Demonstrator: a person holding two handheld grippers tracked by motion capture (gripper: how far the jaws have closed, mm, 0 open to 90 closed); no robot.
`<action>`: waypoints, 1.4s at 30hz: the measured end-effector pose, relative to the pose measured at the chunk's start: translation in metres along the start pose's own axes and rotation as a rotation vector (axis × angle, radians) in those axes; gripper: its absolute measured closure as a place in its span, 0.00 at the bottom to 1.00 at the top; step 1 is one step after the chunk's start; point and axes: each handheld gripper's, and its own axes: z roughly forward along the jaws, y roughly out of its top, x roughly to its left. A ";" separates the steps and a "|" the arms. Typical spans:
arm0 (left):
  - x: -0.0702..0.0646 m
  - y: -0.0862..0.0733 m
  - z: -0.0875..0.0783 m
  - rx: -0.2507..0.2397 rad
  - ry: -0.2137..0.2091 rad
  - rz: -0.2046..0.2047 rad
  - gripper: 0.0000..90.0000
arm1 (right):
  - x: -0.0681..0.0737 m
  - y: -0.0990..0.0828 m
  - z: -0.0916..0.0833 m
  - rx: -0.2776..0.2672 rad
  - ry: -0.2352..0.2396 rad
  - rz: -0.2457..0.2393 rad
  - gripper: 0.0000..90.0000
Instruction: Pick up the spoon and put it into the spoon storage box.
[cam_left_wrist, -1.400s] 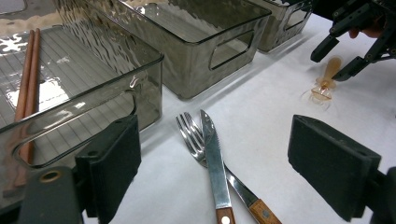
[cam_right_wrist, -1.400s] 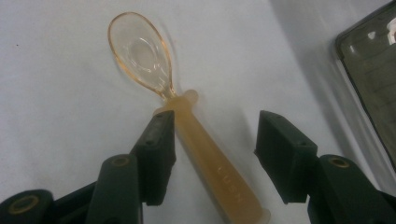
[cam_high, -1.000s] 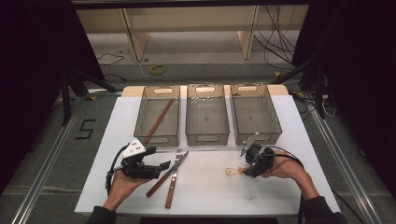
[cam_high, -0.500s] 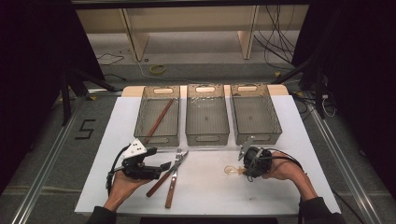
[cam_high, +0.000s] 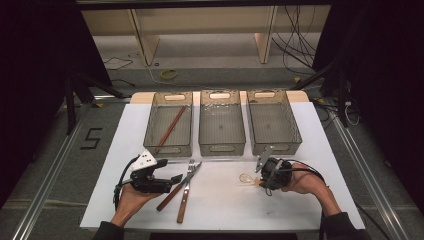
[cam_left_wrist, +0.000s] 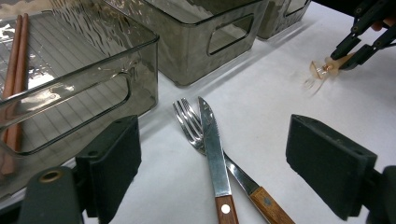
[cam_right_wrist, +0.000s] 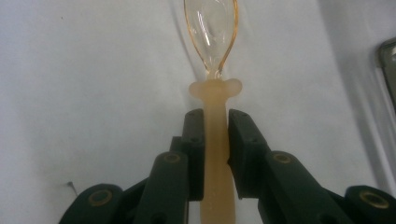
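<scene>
A spoon (cam_right_wrist: 211, 28) with a clear amber bowl and a tan handle lies on the white table, right of centre (cam_high: 246, 178). My right gripper (cam_right_wrist: 215, 126) is shut on its handle; the jaws have just been closing with the handle between them. From above, that gripper (cam_high: 261, 182) sits at the spoon's right end. A fork (cam_left_wrist: 187, 121) and a knife (cam_left_wrist: 212, 140) with wooden handles lie crossed at centre left. My left gripper (cam_left_wrist: 219, 158) is open, its pads wide apart just above them and holding nothing. In the high view it (cam_high: 175, 180) points right toward the cutlery.
Three smoky clear bins stand in a row at the back: left (cam_high: 150, 125), middle (cam_high: 222, 147), right (cam_high: 295, 130). The left bin holds brown chopsticks (cam_high: 170, 130). Bare white table stretches between the hands and along the front edge.
The right gripper's jaws have closed onto the spoon's handle. Both hands have stayed where they were, and the fork and knife have not moved.
</scene>
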 end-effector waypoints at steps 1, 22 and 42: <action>0.000 0.000 0.000 0.002 0.001 0.000 0.20 | 0.000 0.000 -0.001 -0.008 -0.005 0.004 0.87; 0.003 -0.005 0.001 -0.002 0.011 -0.016 0.19 | -0.005 0.006 -0.025 -0.227 -0.042 0.193 0.87; 0.002 -0.005 0.000 -0.031 -0.001 -0.024 0.19 | -0.022 0.050 -0.048 -0.400 -0.103 0.300 0.87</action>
